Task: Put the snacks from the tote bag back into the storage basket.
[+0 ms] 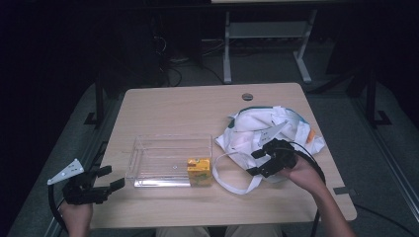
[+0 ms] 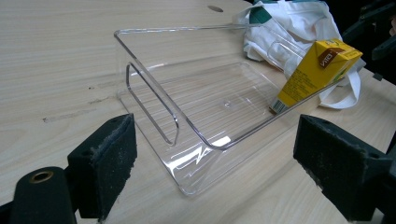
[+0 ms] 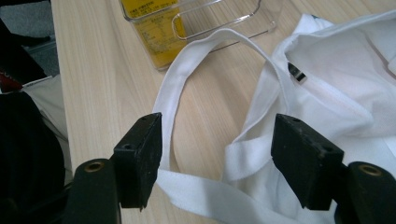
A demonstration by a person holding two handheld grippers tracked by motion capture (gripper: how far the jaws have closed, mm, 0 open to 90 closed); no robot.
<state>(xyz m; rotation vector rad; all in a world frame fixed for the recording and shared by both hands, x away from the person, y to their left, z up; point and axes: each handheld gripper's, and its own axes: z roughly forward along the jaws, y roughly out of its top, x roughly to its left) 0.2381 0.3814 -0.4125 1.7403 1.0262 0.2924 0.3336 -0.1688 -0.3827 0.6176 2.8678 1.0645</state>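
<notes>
Right claw [image 1: 260,162] open, jaws straddling the white tote bag's [image 1: 269,132] strap [image 3: 173,100] on the bench [image 1: 188,106], nothing clamped. Left claw [image 1: 104,180] open and empty off the near-left bench edge, facing the clear bin [image 2: 196,88]. Yellow juice carton [image 1: 199,171] sits in the bin's near-right corner

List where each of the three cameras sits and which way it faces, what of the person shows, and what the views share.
High view: above the person's side of the table, looking forward and down; forearms, left gripper and right gripper show.
Left gripper view: rides on the left gripper, looks across the clear bin toward the yellow carton; its open jaws show.
Right gripper view: rides on the right gripper, looks down on the white bag and its strap; its jaws stand apart.
Shared: all three show bin, carton and bag.
</notes>
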